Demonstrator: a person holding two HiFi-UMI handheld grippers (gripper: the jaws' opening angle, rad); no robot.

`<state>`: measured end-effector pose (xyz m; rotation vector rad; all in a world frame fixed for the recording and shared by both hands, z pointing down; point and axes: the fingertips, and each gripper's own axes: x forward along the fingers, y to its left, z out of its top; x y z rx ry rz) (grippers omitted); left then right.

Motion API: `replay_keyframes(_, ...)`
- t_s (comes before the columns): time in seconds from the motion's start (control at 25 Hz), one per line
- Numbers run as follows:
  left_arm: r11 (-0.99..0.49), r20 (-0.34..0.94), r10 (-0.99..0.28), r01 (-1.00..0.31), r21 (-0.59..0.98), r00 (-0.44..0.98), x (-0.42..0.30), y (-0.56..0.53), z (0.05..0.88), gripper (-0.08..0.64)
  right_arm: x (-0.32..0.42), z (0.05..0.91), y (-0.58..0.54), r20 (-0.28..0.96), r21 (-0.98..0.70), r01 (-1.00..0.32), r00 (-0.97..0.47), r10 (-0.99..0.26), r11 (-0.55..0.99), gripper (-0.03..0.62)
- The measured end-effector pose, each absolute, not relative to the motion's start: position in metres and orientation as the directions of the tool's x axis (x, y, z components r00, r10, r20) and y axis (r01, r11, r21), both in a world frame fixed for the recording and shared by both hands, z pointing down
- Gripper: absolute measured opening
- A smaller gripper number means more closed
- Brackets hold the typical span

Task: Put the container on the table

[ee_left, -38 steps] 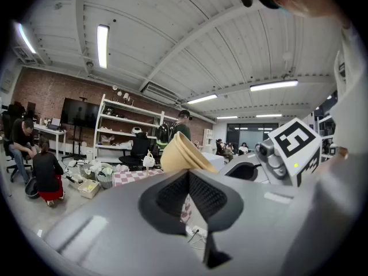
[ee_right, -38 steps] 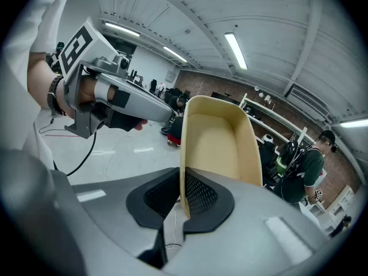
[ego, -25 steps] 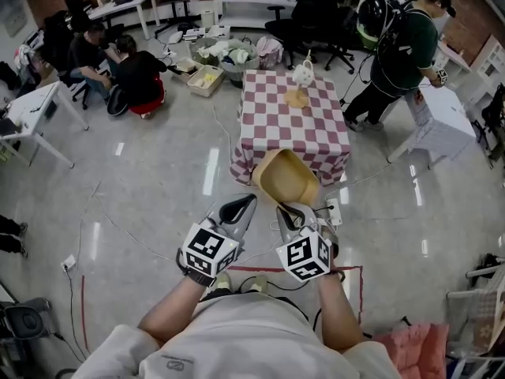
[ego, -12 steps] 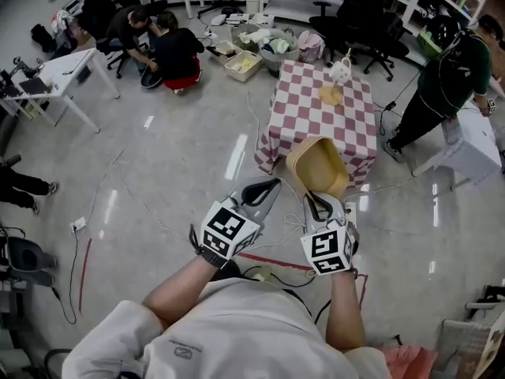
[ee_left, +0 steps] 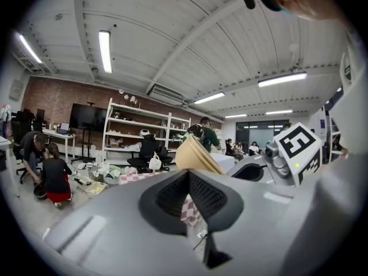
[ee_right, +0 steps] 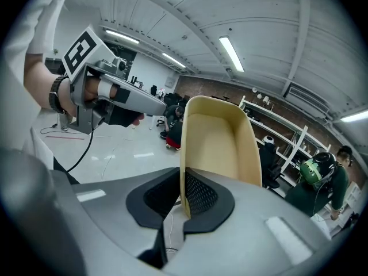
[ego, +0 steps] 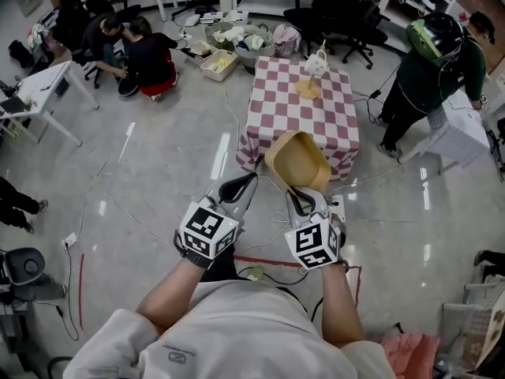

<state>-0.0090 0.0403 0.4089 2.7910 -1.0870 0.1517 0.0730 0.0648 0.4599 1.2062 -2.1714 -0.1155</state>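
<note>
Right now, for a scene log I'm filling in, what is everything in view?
container: one, tan, held up over the floor, short of the table
table: one, red-and-white checked cloth, ahead
pot: one, white, table's far end
flat thing: one, tan, beside the pot
people: three; two in black crouching far left, one in green standing right
chairs: several, black, behind the table
bins: a few, filled, beyond the table
desks: two, white, far left and far right
left hand-held gripper: grey, shut, empty
right hand-held gripper: grey, shut on the container's wall
</note>
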Motion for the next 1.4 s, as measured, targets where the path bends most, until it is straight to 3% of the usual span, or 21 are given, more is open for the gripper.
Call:
replay_keyframes(0.92,-0.806,0.168,-0.554,-0.576,0.134,0.815,-0.039,-0.192,0.438,0.006,0.033,0.504,-0.144,0.593,0.362,-0.769,-0.246,-0.767,0.527,0.026)
replay_keyframes(1.4,-0.854,0.185,-0.467,-0.496,0.159,0.864,-0.045,-0.256,0.453,0.006,0.022,0.536,-0.207,0.661,0.381,-0.763,-0.17,-0.73,0.523,0.026)
